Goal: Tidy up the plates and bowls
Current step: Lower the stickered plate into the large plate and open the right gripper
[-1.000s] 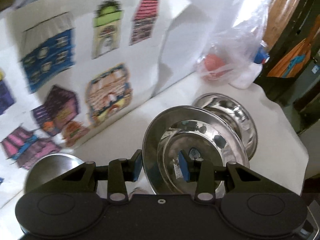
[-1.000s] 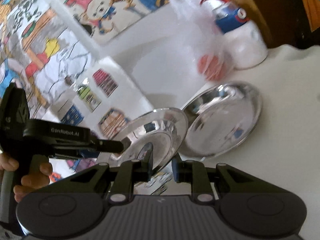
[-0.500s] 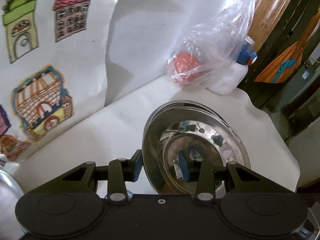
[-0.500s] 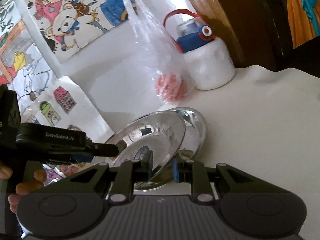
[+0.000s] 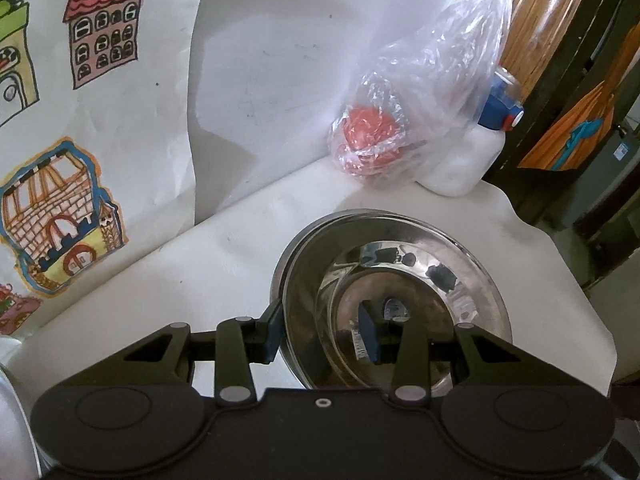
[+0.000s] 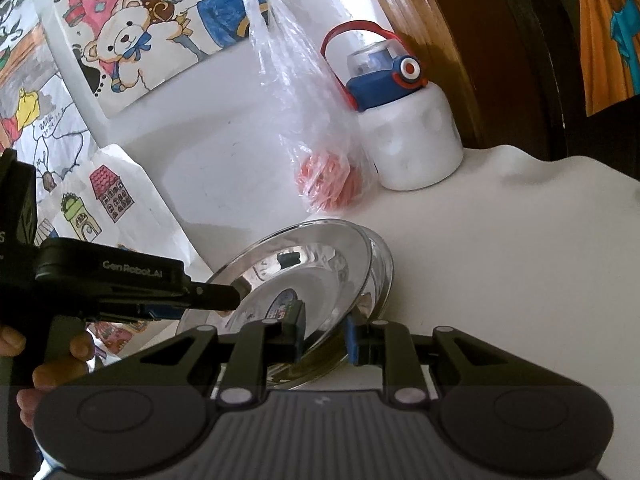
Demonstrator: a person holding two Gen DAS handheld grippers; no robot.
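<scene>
Right wrist: steel plate [image 6: 320, 268] tilted, concave face toward left hand-held gripper [image 6: 224, 300].

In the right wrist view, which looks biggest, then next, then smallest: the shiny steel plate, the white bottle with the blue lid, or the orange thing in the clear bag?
1. Shiny steel plate, though it is nearest the camera.
2. White bottle with the blue lid.
3. Orange thing in the clear plastic bag.

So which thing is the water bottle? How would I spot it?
Look to the table's far edge, by the wall with the drawings. Beside the plastic bag with something red inside stands the bottle. Its body is squat and white, with a blue cap and a red loop handle, unlike the shiny plates.
</scene>
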